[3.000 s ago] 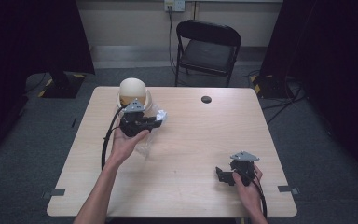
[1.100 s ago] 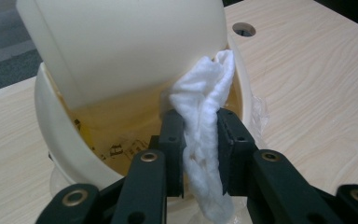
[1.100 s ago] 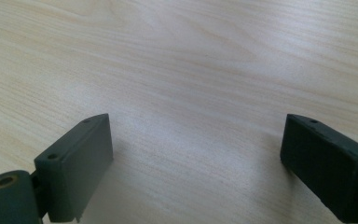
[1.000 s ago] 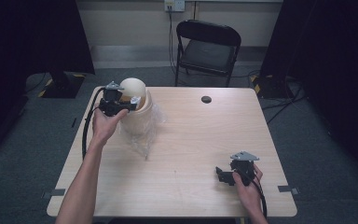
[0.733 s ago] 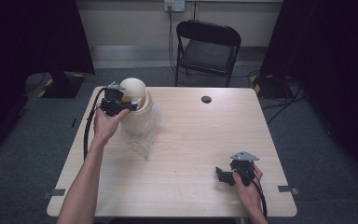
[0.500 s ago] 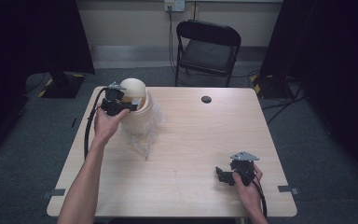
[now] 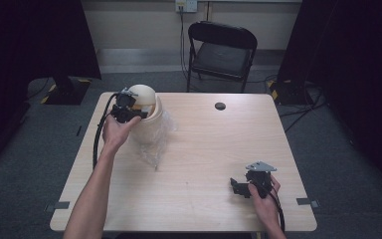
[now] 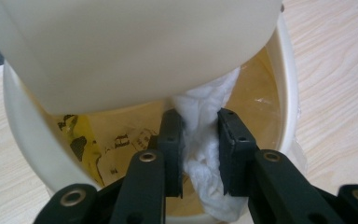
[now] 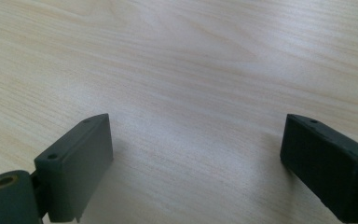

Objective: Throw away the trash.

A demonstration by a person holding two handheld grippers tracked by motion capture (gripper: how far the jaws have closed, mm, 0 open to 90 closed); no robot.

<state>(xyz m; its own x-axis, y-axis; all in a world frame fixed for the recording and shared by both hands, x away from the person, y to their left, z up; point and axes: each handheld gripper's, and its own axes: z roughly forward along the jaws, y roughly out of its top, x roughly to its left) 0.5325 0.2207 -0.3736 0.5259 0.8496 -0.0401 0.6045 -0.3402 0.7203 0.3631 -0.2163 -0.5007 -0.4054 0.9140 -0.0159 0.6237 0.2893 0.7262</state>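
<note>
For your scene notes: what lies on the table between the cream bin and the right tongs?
High view: a crumpled clear plastic bag beside the bin, then bare wooden table up to the right tongs.

Open tabletop to the right of the bin, tight at its mouth

Taking the cream bin (image 7: 146,112) as your landmark: its tilted swing lid (image 8: 135,46) hangs low over the opening, so you have a narrow gap beneath it, and that gap is taken up by the white tissue wad (image 8: 205,154) pinched in your left gripper (image 8: 200,154). Just in front of the bin and to its right, crumpled clear plastic (image 7: 159,144) lies in your way. Farther right of the bin the table (image 7: 204,164) is bare wood, apart from a small black disc (image 7: 220,106) near the far edge and your right gripper (image 7: 238,186), resting well apart with jaws spread.
</note>
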